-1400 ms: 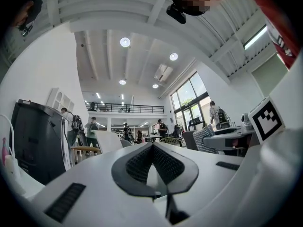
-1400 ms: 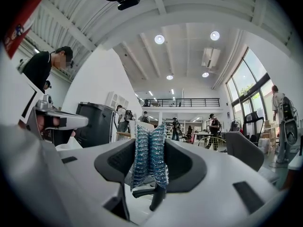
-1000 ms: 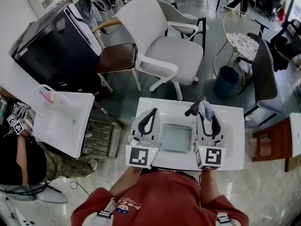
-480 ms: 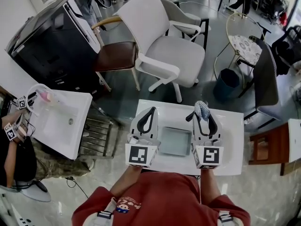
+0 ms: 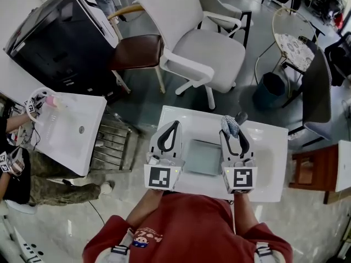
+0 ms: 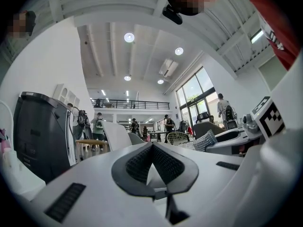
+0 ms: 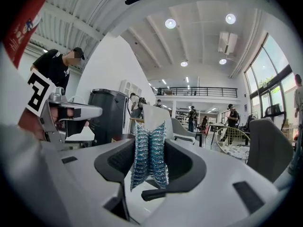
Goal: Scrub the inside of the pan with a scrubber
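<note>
A square grey pan (image 5: 202,156) lies on the white table (image 5: 271,163), between my two grippers. Its black handle (image 5: 240,116) sticks out toward the far right. My right gripper (image 5: 232,131) hovers over the pan's right side, shut on a blue-silver mesh scrubber (image 5: 230,125). In the right gripper view the scrubber (image 7: 149,150) stands upright, pinched between the dark pads of the right gripper (image 7: 149,145). My left gripper (image 5: 174,125) hovers by the pan's left edge, shut on nothing. In its own view the left gripper (image 6: 152,148) has its pads meeting at the tips.
A white sink stand (image 5: 68,141) sits to the left with a metal rack (image 5: 112,147) beside it. Beyond the table stand a white chair (image 5: 197,48), a brown-seated chair (image 5: 134,51), a black cabinet (image 5: 49,37) and a blue bin (image 5: 265,91). A wooden stool (image 5: 310,171) is at right.
My right gripper with the scrubber has shifted left, so the pan handle now shows to its right. The left gripper has hardly moved. The head view has tilted slightly.
</note>
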